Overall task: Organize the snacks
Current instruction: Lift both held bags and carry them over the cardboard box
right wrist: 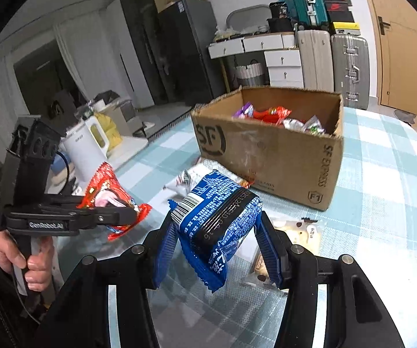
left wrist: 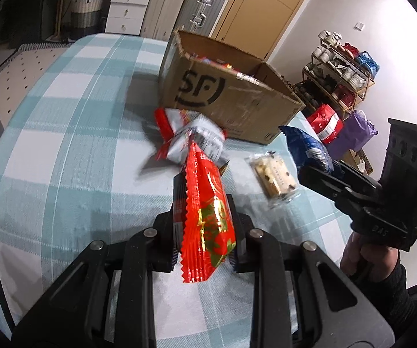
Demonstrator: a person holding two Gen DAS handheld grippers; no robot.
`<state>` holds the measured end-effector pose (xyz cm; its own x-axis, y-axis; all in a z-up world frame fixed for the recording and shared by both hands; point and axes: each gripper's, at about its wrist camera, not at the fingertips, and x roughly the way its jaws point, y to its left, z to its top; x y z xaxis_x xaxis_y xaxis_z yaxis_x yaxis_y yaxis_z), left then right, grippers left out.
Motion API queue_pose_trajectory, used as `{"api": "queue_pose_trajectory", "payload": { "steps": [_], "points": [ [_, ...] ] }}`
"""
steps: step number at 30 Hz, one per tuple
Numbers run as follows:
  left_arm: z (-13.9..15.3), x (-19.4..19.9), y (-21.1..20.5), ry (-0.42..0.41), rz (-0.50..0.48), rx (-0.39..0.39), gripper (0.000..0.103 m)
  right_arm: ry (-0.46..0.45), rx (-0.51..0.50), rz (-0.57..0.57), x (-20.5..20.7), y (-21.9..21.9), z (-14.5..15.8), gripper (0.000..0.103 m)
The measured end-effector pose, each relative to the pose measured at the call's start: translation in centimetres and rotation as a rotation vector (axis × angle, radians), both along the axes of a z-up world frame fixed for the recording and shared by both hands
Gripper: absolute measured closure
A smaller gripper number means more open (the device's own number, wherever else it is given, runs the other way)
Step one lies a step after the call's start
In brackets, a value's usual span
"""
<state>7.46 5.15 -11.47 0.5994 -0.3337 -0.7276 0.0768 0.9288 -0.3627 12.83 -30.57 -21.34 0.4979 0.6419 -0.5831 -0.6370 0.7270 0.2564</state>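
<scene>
My left gripper [left wrist: 204, 211] is shut on a red and gold snack packet [left wrist: 207, 217], held above the checked tablecloth; it also shows in the right wrist view [right wrist: 106, 194]. My right gripper [right wrist: 217, 229] is shut on a blue snack packet [right wrist: 217, 220], which shows in the left wrist view [left wrist: 307, 148] too. An open cardboard box [right wrist: 266, 150] marked SF holds several snacks [right wrist: 278, 116]; it stands just beyond both grippers [left wrist: 228, 98]. A red and silver packet [left wrist: 185, 136] and a clear-wrapped biscuit pack [left wrist: 275, 177] lie on the cloth in front of the box.
The table has a blue and white checked cloth [left wrist: 63, 133]. A shoe rack [left wrist: 339, 78] and bags stand to the right of it. Suitcases [right wrist: 347, 69], white drawers [right wrist: 283, 66] and a wooden door [right wrist: 405, 58] are behind. A white kettle [right wrist: 86, 148] stands left.
</scene>
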Motion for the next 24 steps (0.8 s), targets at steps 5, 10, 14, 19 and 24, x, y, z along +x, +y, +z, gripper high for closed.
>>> {"api": "queue_pose_trajectory", "payload": {
  "steps": [5, 10, 14, 19, 24],
  "points": [
    [2.0, 1.1, -0.4, -0.035, -0.013, 0.023, 0.08, -0.027, 0.034, -0.013, -0.4, -1.0, 2.2, 0.049],
    [3.9, 2.5, -0.4, -0.053, -0.02, 0.011, 0.08, -0.057, 0.071, -0.039, -0.8, -2.1, 3.9, 0.049],
    [5.3, 3.7, -0.5, -0.075, -0.024, 0.013, 0.08, -0.073, 0.085, -0.061, -0.8, -1.9, 5.1, 0.049],
    [7.2, 5.4, -0.9, -0.101, -0.045, 0.016, 0.08, -0.107, 0.064, -0.077, -0.1, -1.7, 6.8, 0.049],
    [8.7, 7.5, -1.3, -0.11, -0.069, 0.021, 0.08, -0.13, 0.067, -0.087, 1.0, -1.5, 8.5, 0.049]
  ]
}}
